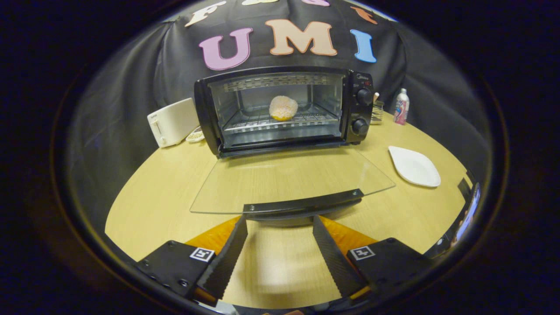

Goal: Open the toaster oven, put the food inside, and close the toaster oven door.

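Now my gripper (280, 225) is spread wide and holds nothing, its tips just short of the dark handle (302, 204) on the lowered glass door (288, 179), which lies flat out over the bench (148, 192). Beyond it the toaster oven (284, 109) stands open, and the food (283, 108), a pale round piece with a yellowish edge, already sits on the wire rack (280, 122) inside. I judge that opening and loading are done; only lifting the door shut remains.
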